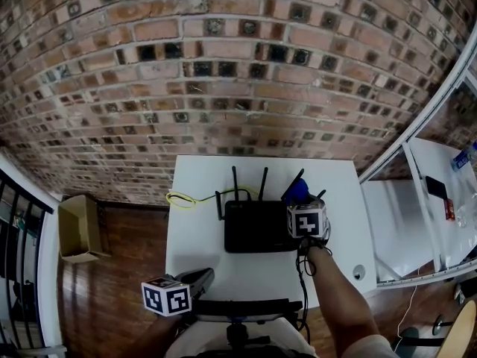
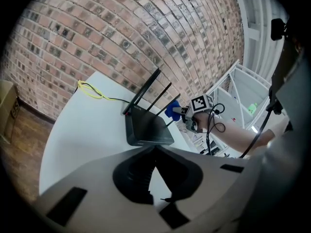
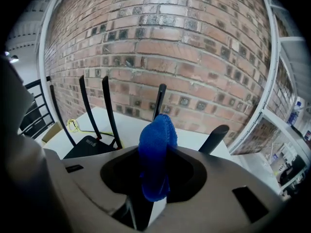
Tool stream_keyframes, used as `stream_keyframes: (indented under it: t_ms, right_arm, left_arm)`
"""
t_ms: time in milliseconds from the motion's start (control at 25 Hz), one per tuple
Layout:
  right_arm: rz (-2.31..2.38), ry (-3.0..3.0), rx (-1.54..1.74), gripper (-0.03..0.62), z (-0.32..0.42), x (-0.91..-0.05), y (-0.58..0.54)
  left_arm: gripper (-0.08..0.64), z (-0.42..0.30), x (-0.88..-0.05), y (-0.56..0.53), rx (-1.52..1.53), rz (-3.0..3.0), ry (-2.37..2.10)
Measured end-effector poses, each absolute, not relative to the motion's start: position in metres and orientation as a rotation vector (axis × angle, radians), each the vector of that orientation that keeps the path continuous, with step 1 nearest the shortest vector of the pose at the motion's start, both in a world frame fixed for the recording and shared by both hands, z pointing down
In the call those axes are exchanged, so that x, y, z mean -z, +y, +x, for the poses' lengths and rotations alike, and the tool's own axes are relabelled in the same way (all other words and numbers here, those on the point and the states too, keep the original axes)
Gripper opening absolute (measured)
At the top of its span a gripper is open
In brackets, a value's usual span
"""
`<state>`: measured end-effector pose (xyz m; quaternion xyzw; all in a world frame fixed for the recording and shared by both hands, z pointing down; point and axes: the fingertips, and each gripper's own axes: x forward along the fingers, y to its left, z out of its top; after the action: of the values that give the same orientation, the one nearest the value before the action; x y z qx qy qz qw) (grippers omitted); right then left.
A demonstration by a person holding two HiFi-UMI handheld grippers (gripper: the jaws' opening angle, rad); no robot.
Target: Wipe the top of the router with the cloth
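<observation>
The right gripper is clamped on a bunched blue microfibre cloth, which sticks up past its jaws (I can't tell whether it touches anything). The flat black plastic router with four upright antennas lies just below and to the left of this gripper, on the white tabletop. The left gripper sits well back from the router, its jaws meeting tip to tip with nothing between them. A looped yellow cable lies far ahead of it.
</observation>
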<state>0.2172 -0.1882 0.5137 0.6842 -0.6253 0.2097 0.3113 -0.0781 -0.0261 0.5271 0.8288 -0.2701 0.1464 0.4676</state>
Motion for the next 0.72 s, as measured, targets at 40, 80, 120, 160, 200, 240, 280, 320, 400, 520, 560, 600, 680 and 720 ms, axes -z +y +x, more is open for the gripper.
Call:
stream_keyframes:
  t_ms: [40,80,120,160,200,240,280,320,400,520,560,600,680,720]
  right_arm:
    - [1.797,-1.648,-0.580,0.130,0.217,-0.524,-0.188]
    - [1.790,-1.639,-0.613,0.130,0.216,-0.533,-0.186]
    - [1.787,-1.630,-0.643,0.131,0.214,-0.538,-0.184]
    - [1.782,-1.624,-0.669,0.130,0.212,-0.542,-0.183]
    - [1.774,-1.614,-0.689,0.130,0.211,-0.550,-0.181]
    - [1.761,-1.602,-0.705,0.130,0.212,-0.562,-0.180]
    - [1.749,-1.594,-0.718,0.132,0.212,-0.572,-0.180]
    - [1.740,-1.588,-0.726,0.132,0.212,-0.578,-0.179]
    - [1.728,-1.578,-0.738,0.131,0.211,-0.583,-0.178]
    - [1.710,-1.598,-0.770,0.131,0.208,-0.577,-0.177]
    - [1.706,-1.606,-0.777,0.132,0.207,-0.572,-0.175]
    - [1.708,-1.614,-0.781,0.132,0.206,-0.566,-0.172]
    - [1.735,-1.640,-0.781,0.132,0.203,-0.554,-0.166]
    - [1.752,-1.662,-0.774,0.132,0.200,-0.547,-0.163]
  left_arm:
    - [0.025,-0.078,-0.527,-0.026,-0.357,2.032,-0.665]
    - [0.025,-0.078,-0.527,-0.025,-0.355,2.031,-0.667]
    - [0.025,-0.078,-0.528,-0.025,-0.355,2.031,-0.669]
    - [0.025,-0.079,-0.528,-0.025,-0.355,2.031,-0.672]
    - [0.025,-0.079,-0.528,-0.025,-0.355,2.032,-0.675]
    - [0.025,-0.079,-0.528,-0.025,-0.356,2.032,-0.677]
    - [0.025,-0.080,-0.528,-0.024,-0.357,2.033,-0.680]
    - [0.025,-0.081,-0.528,-0.024,-0.357,2.033,-0.684]
    - [0.025,-0.082,-0.527,-0.024,-0.354,2.030,-0.692]
    - [0.025,-0.085,-0.526,-0.025,-0.342,2.024,-0.707]
    - [0.025,-0.086,-0.526,-0.025,-0.335,2.022,-0.712]
    - [0.025,-0.087,-0.525,-0.026,-0.327,2.019,-0.718]
    - [0.025,-0.091,-0.524,-0.029,-0.295,2.006,-0.730]
    - [0.025,-0.093,-0.522,-0.032,-0.272,1.995,-0.735]
